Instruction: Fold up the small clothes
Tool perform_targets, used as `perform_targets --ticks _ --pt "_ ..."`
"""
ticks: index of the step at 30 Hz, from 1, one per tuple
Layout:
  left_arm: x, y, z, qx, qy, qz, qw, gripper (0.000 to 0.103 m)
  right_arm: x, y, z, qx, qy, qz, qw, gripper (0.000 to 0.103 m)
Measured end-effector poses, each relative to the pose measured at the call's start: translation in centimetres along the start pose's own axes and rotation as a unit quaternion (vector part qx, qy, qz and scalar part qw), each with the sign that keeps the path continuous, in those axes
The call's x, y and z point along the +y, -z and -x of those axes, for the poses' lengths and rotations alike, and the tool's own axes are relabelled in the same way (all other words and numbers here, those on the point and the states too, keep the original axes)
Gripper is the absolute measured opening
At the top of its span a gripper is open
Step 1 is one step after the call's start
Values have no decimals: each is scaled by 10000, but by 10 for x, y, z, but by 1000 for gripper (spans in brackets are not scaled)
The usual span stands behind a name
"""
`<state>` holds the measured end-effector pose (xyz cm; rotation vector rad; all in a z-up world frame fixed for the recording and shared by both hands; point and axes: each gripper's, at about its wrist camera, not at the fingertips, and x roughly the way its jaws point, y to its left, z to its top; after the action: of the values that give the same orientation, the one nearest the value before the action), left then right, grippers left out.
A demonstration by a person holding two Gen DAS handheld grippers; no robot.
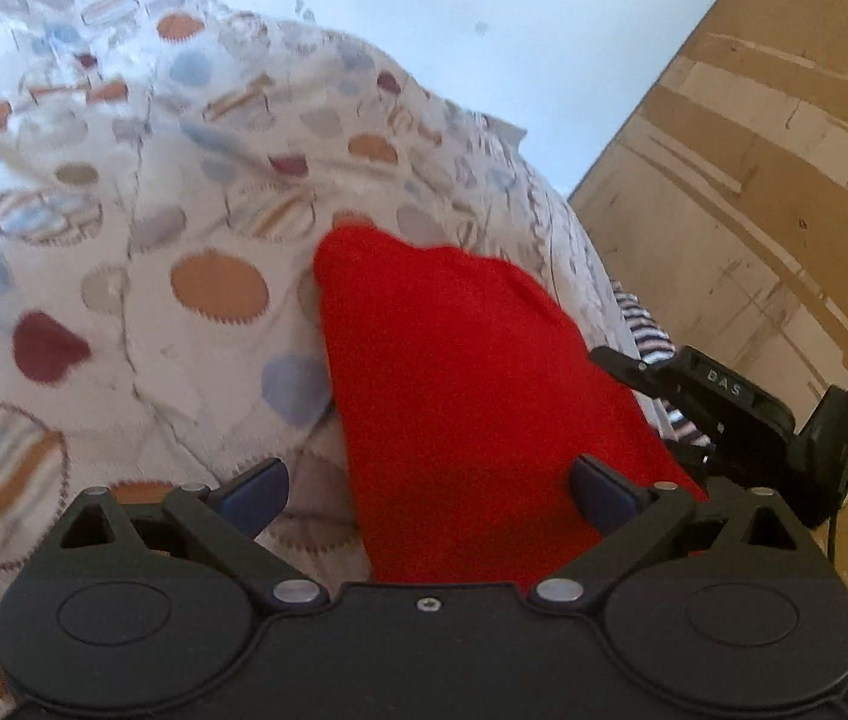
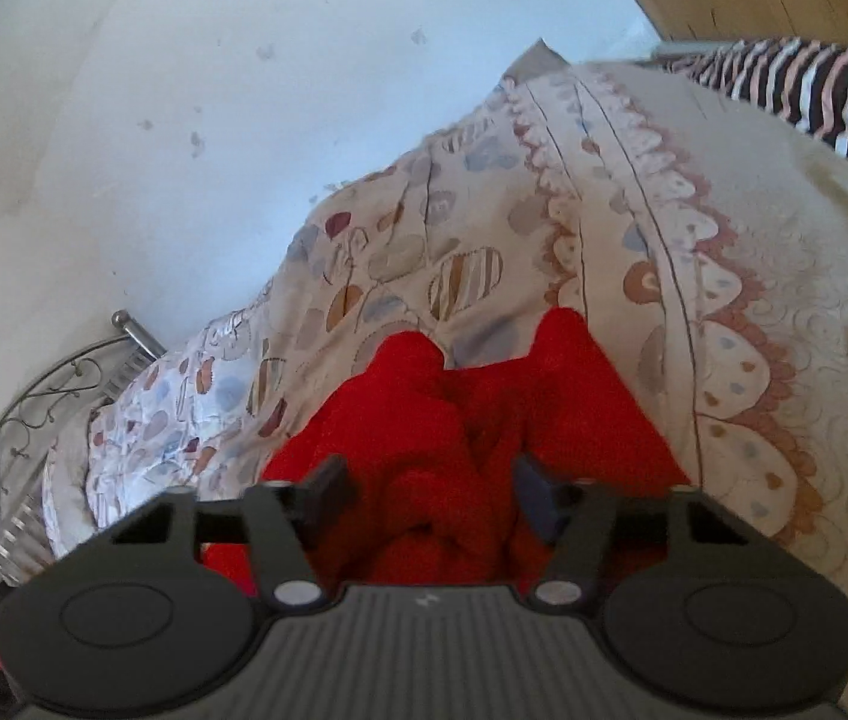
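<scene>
Red garment [image 1: 454, 372] lies between spread fingers [image 1: 256, 495] of both grippers.

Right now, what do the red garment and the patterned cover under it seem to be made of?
The red garment looks like soft, matte knit or fleece: fuzzy surface, rounded bunched folds, no sheen; the exact fibre can't be told. The patterned cover looks like quilted cotton-type fabric, matte, with stitched seam lines and zigzag-edged circles that suggest appliqué or print.
</scene>
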<state>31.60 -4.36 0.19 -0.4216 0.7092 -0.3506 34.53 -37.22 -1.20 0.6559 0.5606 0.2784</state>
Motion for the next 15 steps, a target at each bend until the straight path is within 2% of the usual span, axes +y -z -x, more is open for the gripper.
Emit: perform_targets --ticks 3,6,9,10,12,15 --pt "4 8 -14 291 77 63 9995 100 -1 5 5 -96 -101 15 9999 30" --pt "8 16 -24 473 186 147 9986 100 3 7 14 -249 -131 211 9994 17" --pt "5 19 -31 618 331 214 9973 93 9 3 38 -702 -143 334 9969 14" --pt "0 19 -32 656 384 165 9970 87 11 1 50 -893 -137 374 9952 14" --pt "-14 18 -31 632 393 -155 9971 85 15 -2 72 -1170 -12 513 9918 14" --pt "-28 22 -35 593 282 -505 9966 88 9 -3 79 -1117 290 568 9917 14"
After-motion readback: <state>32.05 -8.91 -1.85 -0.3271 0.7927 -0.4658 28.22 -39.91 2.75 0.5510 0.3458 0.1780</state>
